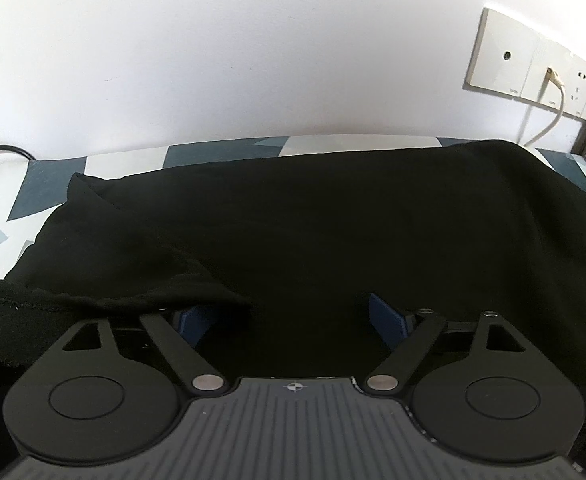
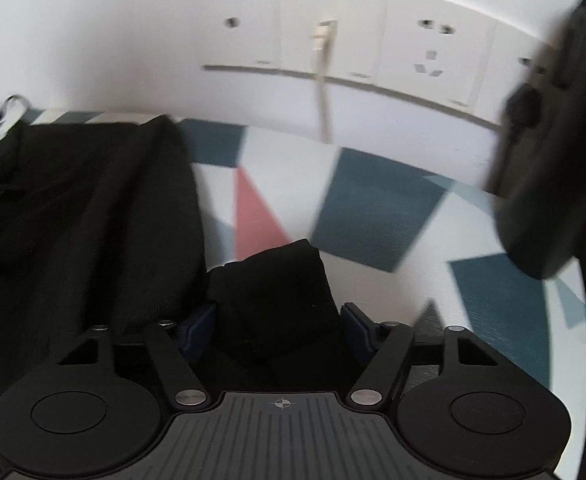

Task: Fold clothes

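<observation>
- Between my left gripper's [image 1: 293, 316] blue pads lies the black garment [image 1: 313, 232]; the fingers stand wide apart, and a hemmed fold of the cloth drapes over the left-hand pad [image 1: 193, 320], half hiding it.
- Ahead of those fingers the garment spreads across nearly the whole width of the left wrist view, its far edge running close to the white wall [image 1: 253, 48].
- Beyond and to the left of the fingers, a strip of patterned cover [image 1: 9, 208] shows, with teal, grey and white shapes.
- Up and to the right of the left fingers, a row of white wall sockets [image 1: 533, 68] carries a pale cable [image 1: 549, 120] that hangs down behind the cloth.
- On the right wrist view, my right gripper [image 2: 279, 320] is also spread wide, and a raised bunch of black fabric sits between its pads; I cannot tell whether either pad presses on it.
- Left of the right fingers, the main body of the garment [image 2: 85, 208] lies in a long dark band running away from me.
- Ahead and to the right of the right fingers, the cover [image 2: 373, 208] is bare, showing teal blocks and one pink triangle [image 2: 253, 216].
- Far right of those fingers, a blurred dark object [image 2: 549, 160] fills the edge; I cannot tell what it is.
</observation>
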Motion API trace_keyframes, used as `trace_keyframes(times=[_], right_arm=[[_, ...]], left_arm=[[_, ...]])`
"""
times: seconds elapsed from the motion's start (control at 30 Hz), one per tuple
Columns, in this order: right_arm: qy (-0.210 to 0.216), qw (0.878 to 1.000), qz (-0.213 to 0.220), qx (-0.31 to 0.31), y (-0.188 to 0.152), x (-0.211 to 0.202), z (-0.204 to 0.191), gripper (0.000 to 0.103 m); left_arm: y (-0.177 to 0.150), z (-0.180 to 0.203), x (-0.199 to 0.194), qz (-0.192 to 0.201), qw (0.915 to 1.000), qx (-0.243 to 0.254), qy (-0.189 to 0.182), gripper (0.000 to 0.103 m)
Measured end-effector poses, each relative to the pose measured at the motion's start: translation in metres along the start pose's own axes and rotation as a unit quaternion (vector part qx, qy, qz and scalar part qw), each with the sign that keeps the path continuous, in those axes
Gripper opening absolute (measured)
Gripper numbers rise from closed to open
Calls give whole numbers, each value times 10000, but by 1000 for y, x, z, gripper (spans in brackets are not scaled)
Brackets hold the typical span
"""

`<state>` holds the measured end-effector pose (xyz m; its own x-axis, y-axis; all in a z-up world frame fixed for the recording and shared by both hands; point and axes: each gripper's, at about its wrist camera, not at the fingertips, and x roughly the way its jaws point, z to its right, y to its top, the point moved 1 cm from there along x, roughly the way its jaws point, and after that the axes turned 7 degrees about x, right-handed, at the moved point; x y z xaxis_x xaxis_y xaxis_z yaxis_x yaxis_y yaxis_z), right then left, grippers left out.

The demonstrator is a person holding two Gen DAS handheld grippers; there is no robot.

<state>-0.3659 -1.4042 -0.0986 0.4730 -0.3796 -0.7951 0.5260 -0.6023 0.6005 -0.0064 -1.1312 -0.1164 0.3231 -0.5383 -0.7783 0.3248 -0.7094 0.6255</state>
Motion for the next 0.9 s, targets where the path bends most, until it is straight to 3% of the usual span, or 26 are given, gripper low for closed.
trace_keyframes(times=[0.13, 0.27, 0.47, 0.53, 0.7, 0.8, 0.9], right_arm=[[-1094, 9924, 365, 437, 3, -7, 25, 54], [-2166, 9629, 603, 1490, -1, -17, 74, 50], [-2764, 9416, 626, 1816, -14, -29, 92, 51], [-2804, 9367, 688, 1981, -14, -33, 95, 56], [-2475, 9246, 1113, 2673, -16, -55, 108, 56], [-2266, 9272, 1464, 2598, -12, -79, 103, 57], [-1993, 9432, 1224, 2359, -13, -79, 97, 67]], left_arm=[[1, -1, 0, -45, 9999, 125, -81, 85], [3, -3, 2, -92, 9997, 190, -137, 86], [3, -6, 2, -72, 9990, 353, -261, 87], [3, -7, 3, -78, 9986, 426, -315, 88], [3, -11, 3, -71, 9973, 572, -457, 88], [1, -13, 2, -35, 9963, 646, -558, 88], [0, -15, 1, -2, 9956, 672, -650, 87]])
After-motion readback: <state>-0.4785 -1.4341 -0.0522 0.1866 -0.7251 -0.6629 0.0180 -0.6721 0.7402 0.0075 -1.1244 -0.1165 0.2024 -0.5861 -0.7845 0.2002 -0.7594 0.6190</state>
